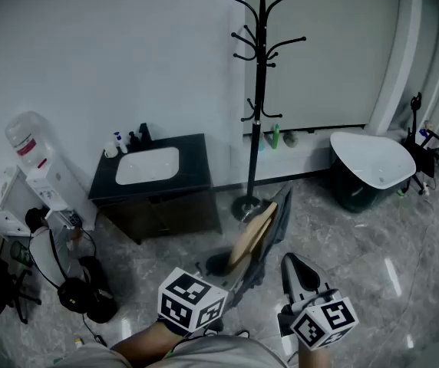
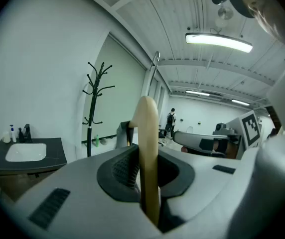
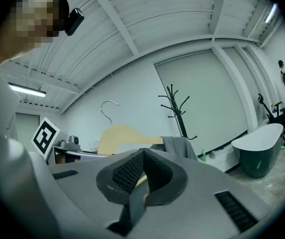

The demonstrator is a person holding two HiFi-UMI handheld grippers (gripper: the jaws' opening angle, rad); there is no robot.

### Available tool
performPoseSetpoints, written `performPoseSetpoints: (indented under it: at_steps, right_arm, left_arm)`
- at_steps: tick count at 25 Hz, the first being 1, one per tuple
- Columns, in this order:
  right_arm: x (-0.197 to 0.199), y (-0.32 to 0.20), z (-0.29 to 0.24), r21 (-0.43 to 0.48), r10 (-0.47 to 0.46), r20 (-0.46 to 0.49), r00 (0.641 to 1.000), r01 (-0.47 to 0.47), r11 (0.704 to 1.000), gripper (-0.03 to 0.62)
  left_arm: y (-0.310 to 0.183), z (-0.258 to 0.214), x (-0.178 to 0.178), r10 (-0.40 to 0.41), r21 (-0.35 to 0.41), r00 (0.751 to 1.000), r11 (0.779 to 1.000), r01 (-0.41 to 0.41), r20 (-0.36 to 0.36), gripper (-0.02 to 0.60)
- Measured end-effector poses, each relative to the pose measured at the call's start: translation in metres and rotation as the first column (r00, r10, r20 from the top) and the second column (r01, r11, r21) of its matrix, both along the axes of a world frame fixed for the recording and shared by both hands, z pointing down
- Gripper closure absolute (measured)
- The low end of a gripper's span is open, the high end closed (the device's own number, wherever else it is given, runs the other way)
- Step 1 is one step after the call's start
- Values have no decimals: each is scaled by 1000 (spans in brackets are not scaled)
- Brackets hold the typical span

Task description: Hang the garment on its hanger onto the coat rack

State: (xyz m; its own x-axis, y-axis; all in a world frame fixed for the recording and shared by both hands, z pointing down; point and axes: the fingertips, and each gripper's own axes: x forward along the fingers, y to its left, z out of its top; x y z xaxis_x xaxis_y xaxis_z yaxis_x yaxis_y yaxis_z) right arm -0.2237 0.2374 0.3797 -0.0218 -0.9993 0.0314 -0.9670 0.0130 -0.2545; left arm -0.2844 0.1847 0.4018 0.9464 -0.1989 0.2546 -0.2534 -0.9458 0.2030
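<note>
The black coat rack (image 1: 261, 90) stands against the far wall, its round base (image 1: 246, 205) on the marble floor. In front of me a wooden hanger (image 1: 253, 233) carries a grey garment (image 1: 278, 219). My left gripper (image 1: 235, 276) is shut on the hanger (image 2: 146, 148), which runs edge-on between its jaws. My right gripper (image 1: 292, 271) is beside it, shut on a fold of the grey garment (image 3: 132, 210). In the right gripper view the hanger's body (image 3: 122, 136) and metal hook (image 3: 110, 108) show, with the coat rack (image 3: 177, 108) well beyond them.
A dark cabinet with a white sink (image 1: 158, 175) stands left of the rack. A water dispenser (image 1: 31, 156) and cables are further left. A white-topped tub (image 1: 369, 163) sits to the right. A person (image 2: 170, 118) stands far off.
</note>
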Motion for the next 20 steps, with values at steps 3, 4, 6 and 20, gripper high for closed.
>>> performPoseSetpoints:
  at_steps: [3,4,6,20]
  right_arm:
    - [4,2,3,-1,1,0,1000,-1,1000,580]
    - [5,2,4,-3,1,0,1000,-1,1000,580]
    - [7,3,5,-4,3,-1,1000,-3,1000,580]
    - [23,15,6,0,-25,32,999,25,1000,580]
  left_arm:
    - [4,3,5,11,0,1000,1000,-11,2,538]
    - [5,4,7,14,0,1000,1000,-14,2,539]
    - [7,4,10,17,0,1000,1000,-17,4,540]
    - [20,3,37,40,10,999,999,-40,13,539]
